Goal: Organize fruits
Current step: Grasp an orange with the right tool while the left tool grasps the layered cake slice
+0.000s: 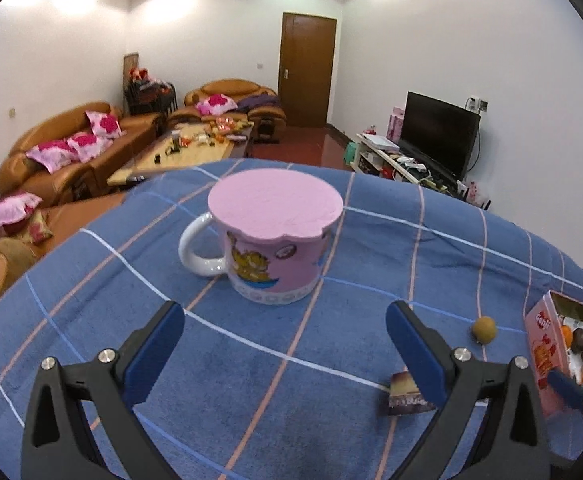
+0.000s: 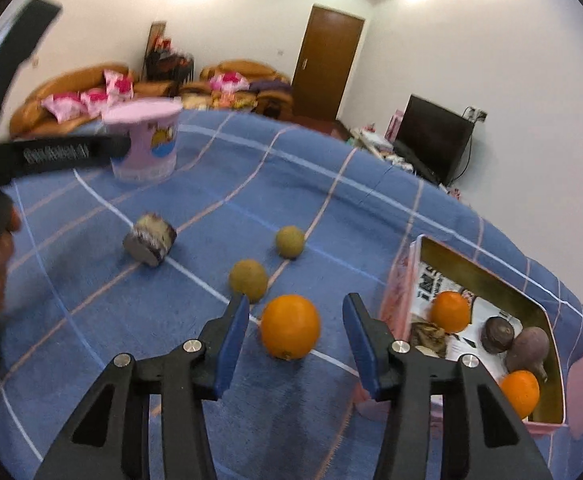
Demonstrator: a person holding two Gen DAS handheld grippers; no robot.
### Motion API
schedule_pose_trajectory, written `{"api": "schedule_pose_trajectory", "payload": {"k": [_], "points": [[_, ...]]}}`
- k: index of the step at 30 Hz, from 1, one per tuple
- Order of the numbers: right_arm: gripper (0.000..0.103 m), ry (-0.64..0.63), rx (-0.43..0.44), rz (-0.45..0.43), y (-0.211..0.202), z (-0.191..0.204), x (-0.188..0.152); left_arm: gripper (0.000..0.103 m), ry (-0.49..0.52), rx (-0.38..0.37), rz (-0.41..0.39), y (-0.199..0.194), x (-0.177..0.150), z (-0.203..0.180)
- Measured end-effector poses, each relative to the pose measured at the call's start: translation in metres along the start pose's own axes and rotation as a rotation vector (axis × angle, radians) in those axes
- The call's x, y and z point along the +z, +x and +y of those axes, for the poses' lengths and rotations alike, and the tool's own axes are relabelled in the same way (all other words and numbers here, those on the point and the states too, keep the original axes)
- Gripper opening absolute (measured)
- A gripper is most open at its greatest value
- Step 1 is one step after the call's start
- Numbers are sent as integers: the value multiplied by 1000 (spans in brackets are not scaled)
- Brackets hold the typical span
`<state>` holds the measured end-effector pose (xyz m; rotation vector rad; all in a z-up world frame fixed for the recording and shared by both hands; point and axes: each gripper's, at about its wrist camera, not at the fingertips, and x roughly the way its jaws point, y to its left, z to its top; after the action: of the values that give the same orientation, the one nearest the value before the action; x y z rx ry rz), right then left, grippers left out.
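In the right wrist view an orange lies on the blue checked cloth between my open right gripper's fingertips, slightly ahead of them. Two small brown-green fruits lie just beyond it. A pink box at the right holds two oranges and two dark fruits. My left gripper is open and empty, facing a pink lidded mug. One brown-green fruit and the pink box show at its right.
A wrapped snack cake lies on the cloth left of the fruits; it also shows in the left wrist view. The mug stands far left. The table edge drops off beyond the mug. Sofas, a coffee table and a TV stand behind.
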<state>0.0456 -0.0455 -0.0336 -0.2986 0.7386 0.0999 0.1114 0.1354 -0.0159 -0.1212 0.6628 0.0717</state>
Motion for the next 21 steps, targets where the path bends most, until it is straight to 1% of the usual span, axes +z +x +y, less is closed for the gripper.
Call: {"api": "schedule_pose_trajectory", "payload": {"k": [4,7,9,11,12,13,14,17,21], "points": [[50,-9,11,108,22,2,0,102,4,-41,26,2,-1,-5],[49,5,29,113,27,-1,3,102,42,-79,42,3,-5,-16],[49,7,27,112,27,-2,4,102,78,-91,48,2,-7,-25],[45,6,18,110,27,-2,3,102,116,-105,56,2,-11,-35],[40,3,6,109,25,-3,3,102,135,-110,60,2,-13,-39],[37,1,3,104,23,-4,2,102,154,-115,62,2,-15,-44],[37,8,13,97,20,-6,0,102,169,-120,65,2,-16,-47],[36,61,77,51,9,-14,-1,102,219,-121,77,3,-21,-59],[36,137,110,-64,-12,-23,-3,100,294,-94,97,8,-32,-74]]}}
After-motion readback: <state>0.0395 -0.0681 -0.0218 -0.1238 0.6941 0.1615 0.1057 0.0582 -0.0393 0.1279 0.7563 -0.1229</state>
